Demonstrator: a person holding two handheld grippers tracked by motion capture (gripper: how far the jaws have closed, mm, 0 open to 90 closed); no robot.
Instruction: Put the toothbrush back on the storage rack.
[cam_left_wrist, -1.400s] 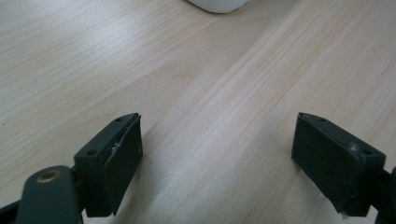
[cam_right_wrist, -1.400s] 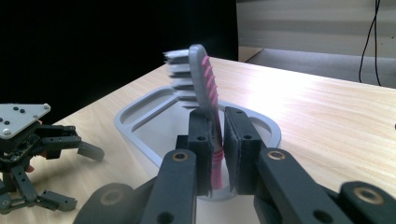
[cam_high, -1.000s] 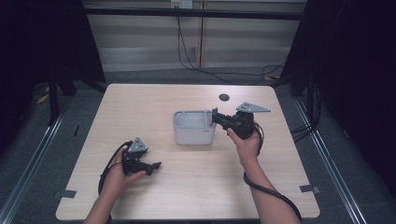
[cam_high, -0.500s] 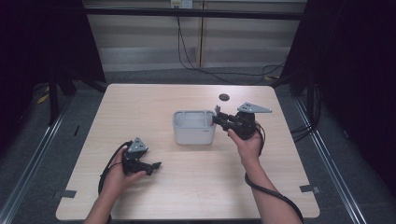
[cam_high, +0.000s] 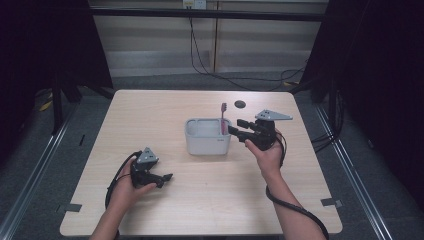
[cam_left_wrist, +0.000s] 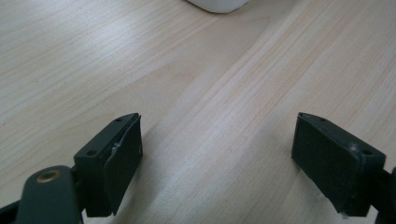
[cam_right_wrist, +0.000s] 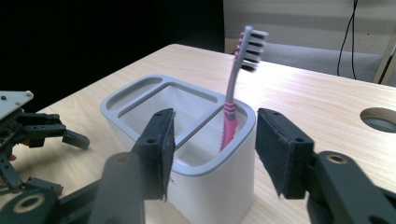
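Observation:
A pink toothbrush with a grey bristle head stands leaning in the right end of a white holder with a grey rim, mid-table. My right gripper is open just right of the holder. Its jaws have just been opening, and they flank the holder's near corner without touching the brush. My left gripper is near the table's front left with its jaws spread wide over bare wood. It also appears far off as the left gripper.
A round dark hole sits in the wooden table behind the holder. The holder's base is at the top edge of the left gripper view. Cables trail from both grippers toward the front edge.
The right gripper's jaws have spread apart at the holder. The toothbrush now stands free and upright in the holder's right end. Both hands stayed put.

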